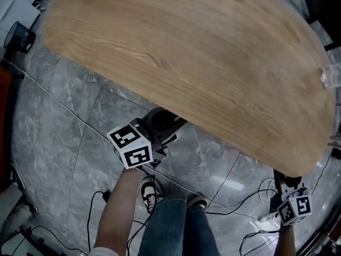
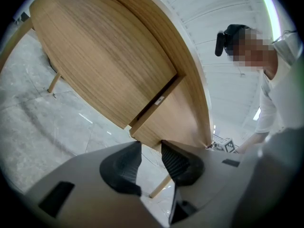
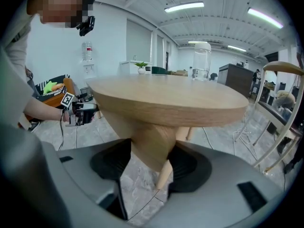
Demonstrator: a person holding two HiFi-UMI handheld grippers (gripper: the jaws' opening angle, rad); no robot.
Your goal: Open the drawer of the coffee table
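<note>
a grey marble floor (image 1: pixel 64 121) lay below; strip lights (image 3: pixel 184 6) glowed on the white ceiling (image 3: pixel 223 27); a chair (image 3: pixel 284 68) stood at the right.

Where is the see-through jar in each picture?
Head view: clear jar at the right edge of the wooden table.
Left gripper view: not in it.
Right gripper view: the clear jar stands on the table, upper middle.
Shared landmark: the wooden table.
</note>
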